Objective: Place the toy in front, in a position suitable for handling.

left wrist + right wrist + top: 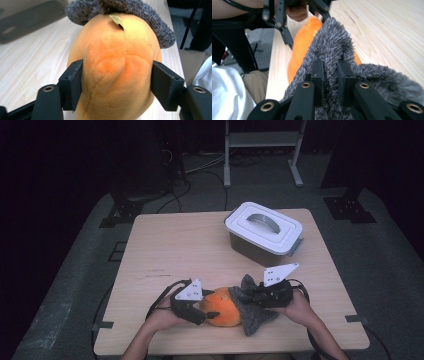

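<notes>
toy: orange plush toy (223,307) with a grey fuzzy cap (254,314), lying near the front edge of the wooden table (175,245), between the person's two hands.
left gripper (199,310): jaws pressed against both flanks of the orange body, pinching it; in the left gripper view the plush bulges between the black pads (72,83).
right gripper (239,295): jaws nearly together, nipping a fold of the grey cap; in the right gripper view the pile stands up between the two pads (318,72).
feel: judged light and very soft; the body gives under the squeeze, so it should neither crack nor bruise.
slip risk: short plush looks smooth, and the rounded body could squirm out of a shallow pinch.
hold, body: across the widest part, with the pads well past the curve, as it is now.
hold, cap: a thick fold rather than the loose edge, since the fuzzy fabric stretches and may pull free.
tag: small tan label (115,19) at the seam where cap meets body.
box: lidded grey box (263,233) farther back on the table, well apart from the toy.
</notes>
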Action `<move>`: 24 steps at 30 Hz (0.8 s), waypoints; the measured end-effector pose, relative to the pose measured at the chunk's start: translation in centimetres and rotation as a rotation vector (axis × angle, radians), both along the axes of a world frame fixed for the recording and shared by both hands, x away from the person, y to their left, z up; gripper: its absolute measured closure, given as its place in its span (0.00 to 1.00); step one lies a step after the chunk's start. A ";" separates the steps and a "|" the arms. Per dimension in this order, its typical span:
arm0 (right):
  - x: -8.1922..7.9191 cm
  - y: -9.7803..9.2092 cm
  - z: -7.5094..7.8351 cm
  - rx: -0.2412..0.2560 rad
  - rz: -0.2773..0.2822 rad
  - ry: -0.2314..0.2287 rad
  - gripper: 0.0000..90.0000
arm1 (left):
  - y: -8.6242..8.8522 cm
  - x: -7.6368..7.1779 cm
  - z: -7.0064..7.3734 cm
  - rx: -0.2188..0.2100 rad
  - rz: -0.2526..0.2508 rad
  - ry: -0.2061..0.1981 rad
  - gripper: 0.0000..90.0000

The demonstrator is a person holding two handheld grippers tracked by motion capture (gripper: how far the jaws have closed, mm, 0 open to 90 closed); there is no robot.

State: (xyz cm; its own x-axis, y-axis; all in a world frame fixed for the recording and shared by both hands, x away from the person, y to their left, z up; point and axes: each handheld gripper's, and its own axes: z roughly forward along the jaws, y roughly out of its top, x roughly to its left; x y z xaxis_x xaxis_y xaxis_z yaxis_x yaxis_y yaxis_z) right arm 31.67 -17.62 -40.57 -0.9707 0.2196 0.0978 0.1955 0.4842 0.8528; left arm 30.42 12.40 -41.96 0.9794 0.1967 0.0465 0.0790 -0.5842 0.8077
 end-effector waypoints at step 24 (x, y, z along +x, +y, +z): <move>0.8 -0.8 -1.1 0.059 -0.060 0.060 0.85 | 1.6 0.8 -0.6 -0.035 -0.024 0.051 0.39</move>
State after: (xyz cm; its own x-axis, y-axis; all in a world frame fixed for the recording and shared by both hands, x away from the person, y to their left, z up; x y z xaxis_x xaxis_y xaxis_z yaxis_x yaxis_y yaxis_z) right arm 32.43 -18.42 -41.72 -0.9479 0.2694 0.1699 0.2742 0.4189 0.8656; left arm 31.21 14.04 -42.57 0.9848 0.1736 -0.0100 0.1067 -0.5579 0.8230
